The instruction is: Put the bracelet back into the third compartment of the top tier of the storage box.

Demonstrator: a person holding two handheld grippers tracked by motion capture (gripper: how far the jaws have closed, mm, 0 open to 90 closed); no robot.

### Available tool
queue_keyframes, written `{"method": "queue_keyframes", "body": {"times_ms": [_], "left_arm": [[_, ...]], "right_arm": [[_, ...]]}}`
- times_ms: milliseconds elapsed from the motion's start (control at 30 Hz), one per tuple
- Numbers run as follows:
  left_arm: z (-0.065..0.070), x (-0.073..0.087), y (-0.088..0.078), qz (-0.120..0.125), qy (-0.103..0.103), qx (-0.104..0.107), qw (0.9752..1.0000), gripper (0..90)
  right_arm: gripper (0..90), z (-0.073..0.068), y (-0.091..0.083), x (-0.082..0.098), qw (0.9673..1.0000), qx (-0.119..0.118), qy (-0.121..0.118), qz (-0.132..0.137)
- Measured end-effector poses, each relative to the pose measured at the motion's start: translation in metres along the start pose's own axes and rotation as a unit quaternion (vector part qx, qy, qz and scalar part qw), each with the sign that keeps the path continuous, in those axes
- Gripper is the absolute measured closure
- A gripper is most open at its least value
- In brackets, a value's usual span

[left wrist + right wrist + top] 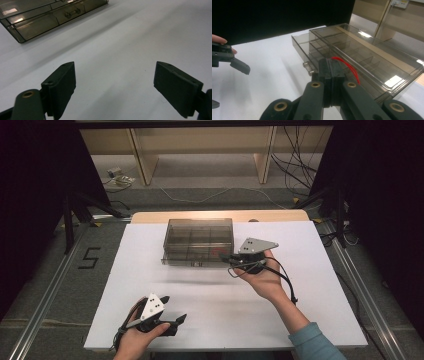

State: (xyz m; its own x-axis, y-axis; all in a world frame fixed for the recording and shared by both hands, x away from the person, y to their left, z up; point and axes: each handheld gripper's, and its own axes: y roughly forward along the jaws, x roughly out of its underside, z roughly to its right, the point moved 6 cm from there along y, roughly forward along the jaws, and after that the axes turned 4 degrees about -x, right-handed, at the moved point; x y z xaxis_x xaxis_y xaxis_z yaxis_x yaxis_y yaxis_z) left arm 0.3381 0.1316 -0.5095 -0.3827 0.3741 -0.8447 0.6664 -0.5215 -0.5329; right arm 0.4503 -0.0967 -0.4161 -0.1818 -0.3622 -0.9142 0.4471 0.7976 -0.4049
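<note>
The box [50,17] is cut by the top and left edges in the left gripper view; what its compartments hold cannot be told through the smoked wall. In the right gripper view the box [367,62] runs off the right edge. A thin red item [348,66] shows beside the closed jaws of the right hand-held gripper [329,72]; whether it lies inside the box or is pinched cannot be told. The left hand-held gripper [237,65] is cut by the left edge there. In the high view the right hand-held gripper [227,256] tips blur against the box front [192,262]; contact is unclear. Small floor items [119,176] at far left are too small to identify.
</note>
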Motion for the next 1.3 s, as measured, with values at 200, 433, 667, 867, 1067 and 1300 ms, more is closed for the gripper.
{"method": "queue_keyframes", "body": {"times_ms": [200, 433, 667, 867, 1067, 1300], "left_arm": [[0.0, 0.0, 0.0, 0.001, 0.0, -0.001, 1.0, 17.9], [0.0, 0.0, 0.0, 0.0, 0.001, 0.0, 1.0, 17.9], [0.0, 0.0, 0.0, 0.0, 0.001, -0.001, 1.0, 17.9], [0.001, 0.0, 0.0, 0.0, 0.002, -0.001, 1.0, 17.9], [0.001, 0.0, 0.0, 0.0, 0.002, 0.001, 1.0, 17.9], [0.002, 0.0, 0.0, 0.0, 0.003, 0.001, 1.0, 17.9]], "right_arm": [[90.0, 0.0, 0.001, 0.0, 1.0, 0.0, 0.001, -0.001], [90.0, 0.001, 0.005, -0.001, 1.0, -0.002, 0.001, -0.003], [90.0, 0.001, 0.01, -0.001, 1.0, -0.004, -0.001, -0.006], [90.0, 0.002, 0.013, -0.002, 1.0, -0.004, 0.001, -0.008], [90.0, 0.003, 0.015, -0.001, 0.9999, -0.004, 0.005, -0.011], [90.0, 0.005, 0.016, 0.001, 0.9998, -0.003, 0.007, -0.016]]}}
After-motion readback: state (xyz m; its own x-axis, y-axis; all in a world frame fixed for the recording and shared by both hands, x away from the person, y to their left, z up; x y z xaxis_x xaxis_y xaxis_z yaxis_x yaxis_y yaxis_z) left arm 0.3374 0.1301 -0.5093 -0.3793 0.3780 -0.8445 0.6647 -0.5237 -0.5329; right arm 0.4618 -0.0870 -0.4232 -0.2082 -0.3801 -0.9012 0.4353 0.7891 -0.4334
